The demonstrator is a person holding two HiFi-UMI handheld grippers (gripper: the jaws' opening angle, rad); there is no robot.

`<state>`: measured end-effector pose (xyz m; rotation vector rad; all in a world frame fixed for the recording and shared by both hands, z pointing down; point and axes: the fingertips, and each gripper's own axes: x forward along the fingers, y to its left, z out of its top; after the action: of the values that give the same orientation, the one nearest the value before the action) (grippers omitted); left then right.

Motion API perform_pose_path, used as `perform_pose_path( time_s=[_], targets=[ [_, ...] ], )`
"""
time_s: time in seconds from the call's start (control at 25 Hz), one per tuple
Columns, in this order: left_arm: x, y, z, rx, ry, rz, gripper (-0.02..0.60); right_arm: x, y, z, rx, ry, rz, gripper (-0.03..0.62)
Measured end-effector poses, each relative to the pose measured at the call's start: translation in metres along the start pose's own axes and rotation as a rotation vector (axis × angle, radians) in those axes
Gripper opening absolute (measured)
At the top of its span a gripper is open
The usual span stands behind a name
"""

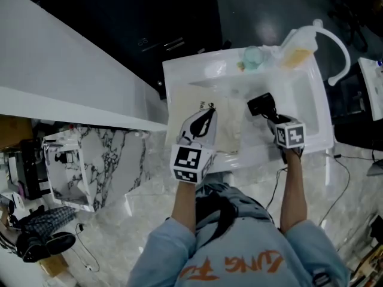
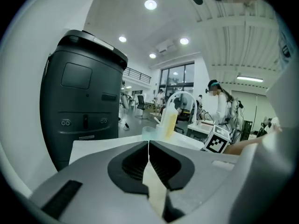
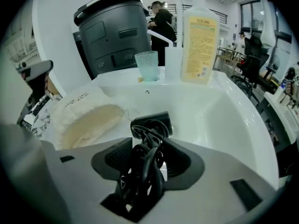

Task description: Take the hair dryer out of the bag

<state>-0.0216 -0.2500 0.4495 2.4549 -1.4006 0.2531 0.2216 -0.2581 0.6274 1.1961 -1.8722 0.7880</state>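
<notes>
Hair dryer [image 3: 152,123], clamped between right tongs [image 3: 148,148]

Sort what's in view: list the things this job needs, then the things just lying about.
Job:
- hair dryer, gripped by the right gripper
- cream bag, pinched by the left gripper

Lying about:
- soap bottle
- blue-green cup
- curved faucet
- dark grey machine behind the basin
</notes>
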Motion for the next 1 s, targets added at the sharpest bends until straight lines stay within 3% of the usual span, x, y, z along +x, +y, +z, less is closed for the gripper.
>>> perform_pose_path(
  time_s=[0.24, 0.72, 0.84, 1.0],
  targets=[
    [0.020, 0.003, -0.003, -0.014, 0.000, 0.062, 0.003, 0.015, -0.013, 0.014, 0.105, -0.036, -0.031, 0.206],
    [0.042, 0.019, -0.013, -0.024, 0.046, 0.048, 0.003, 0.049, -0.012, 0.022, 0.176, -0.023, -0.036, 0.206],
    [0.047, 0.019, -0.018, -0.031, 0.060, 0.034, 0.003, 0.062, -0.009, 0.008, 0.142, 0.064, -0.025, 0.215],
    [0.052, 0.013, -0.020, -0.029, 0.070, 0.006, 0.003, 0.077, -0.007, -0.006, -0.008, 0.155, -0.081, 0.215]
  ],
)
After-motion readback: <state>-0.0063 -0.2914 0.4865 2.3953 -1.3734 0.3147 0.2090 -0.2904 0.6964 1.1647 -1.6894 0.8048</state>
